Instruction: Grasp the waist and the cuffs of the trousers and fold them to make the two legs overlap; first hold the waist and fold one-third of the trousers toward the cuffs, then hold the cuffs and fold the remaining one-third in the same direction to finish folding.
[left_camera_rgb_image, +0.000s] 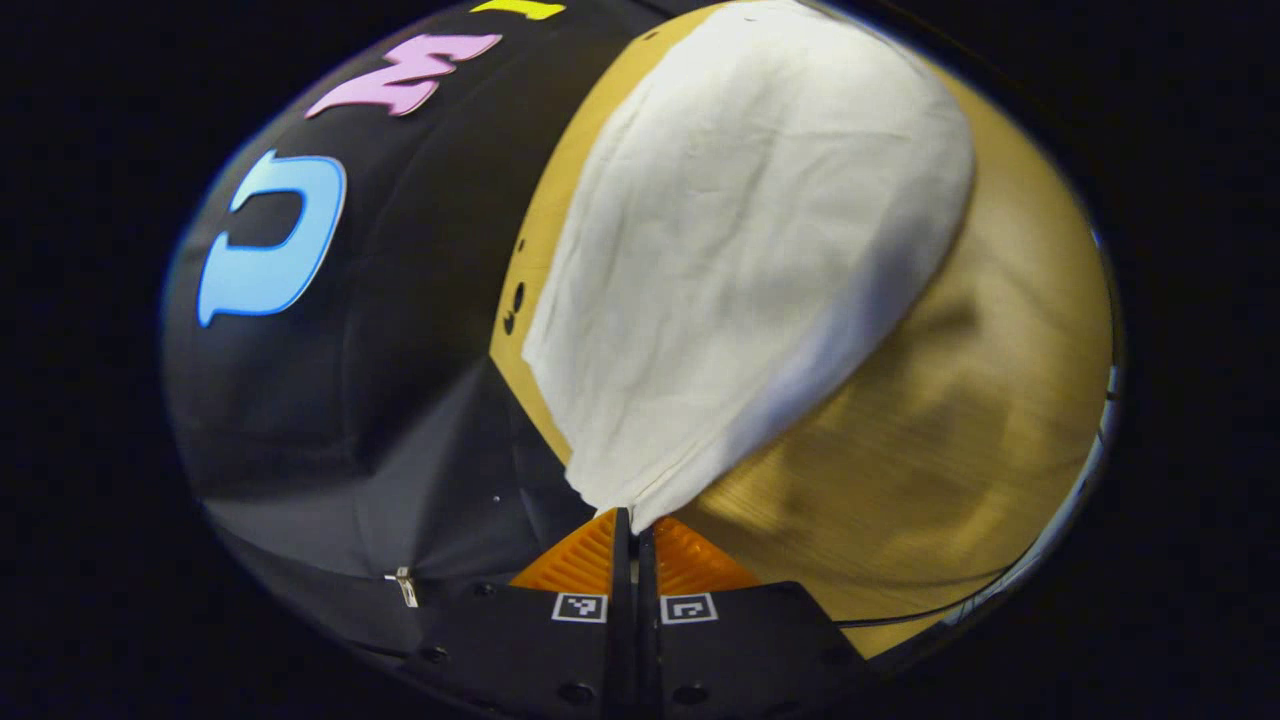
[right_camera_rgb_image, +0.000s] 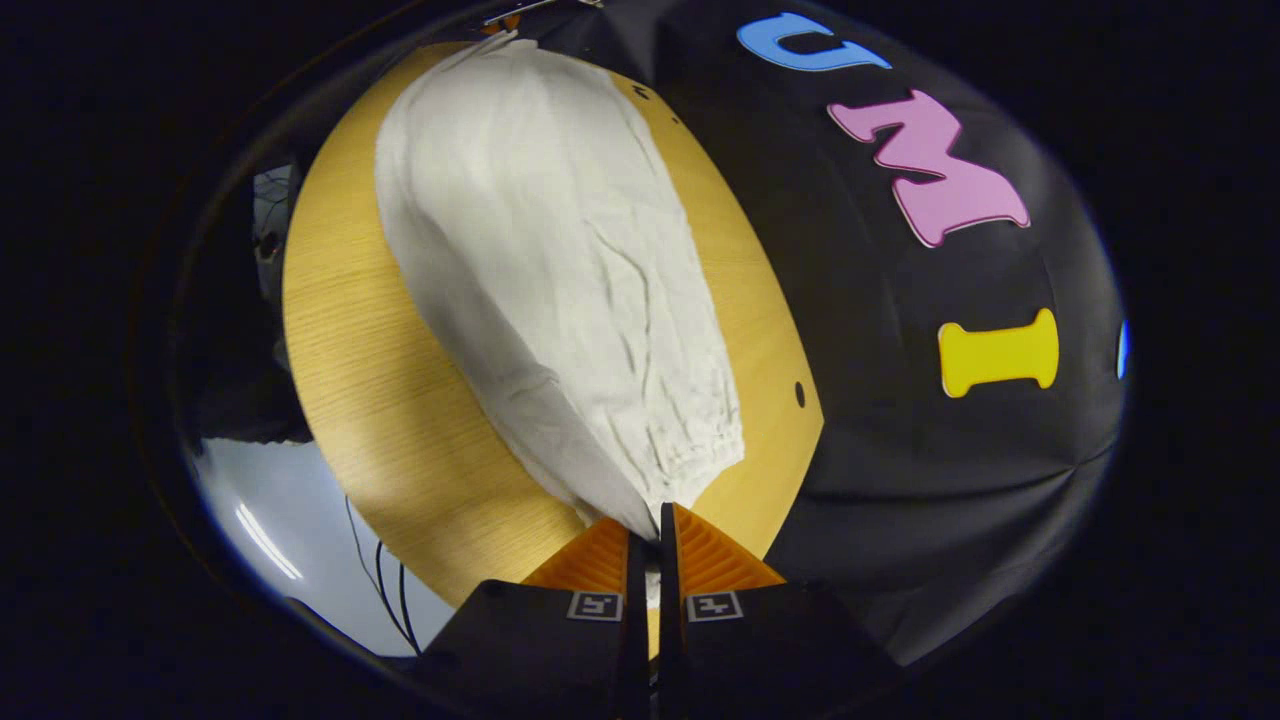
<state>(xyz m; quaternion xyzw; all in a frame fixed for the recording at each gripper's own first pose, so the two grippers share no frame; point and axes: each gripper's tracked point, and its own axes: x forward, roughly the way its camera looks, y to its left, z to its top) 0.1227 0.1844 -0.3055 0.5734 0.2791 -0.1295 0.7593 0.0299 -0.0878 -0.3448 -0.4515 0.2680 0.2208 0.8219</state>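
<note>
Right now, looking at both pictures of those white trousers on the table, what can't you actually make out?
- Left gripper view: the table right of the trousers is smeared by motion blur, so its surface detail is lost.
- Left gripper view: the cloth nipped in the left tongs is hidden between the fingers.
- Right gripper view: the trousers' far end is cut off at the top edge.
- Right gripper view: the cloth inside the right tongs is hidden likewise.
</note>
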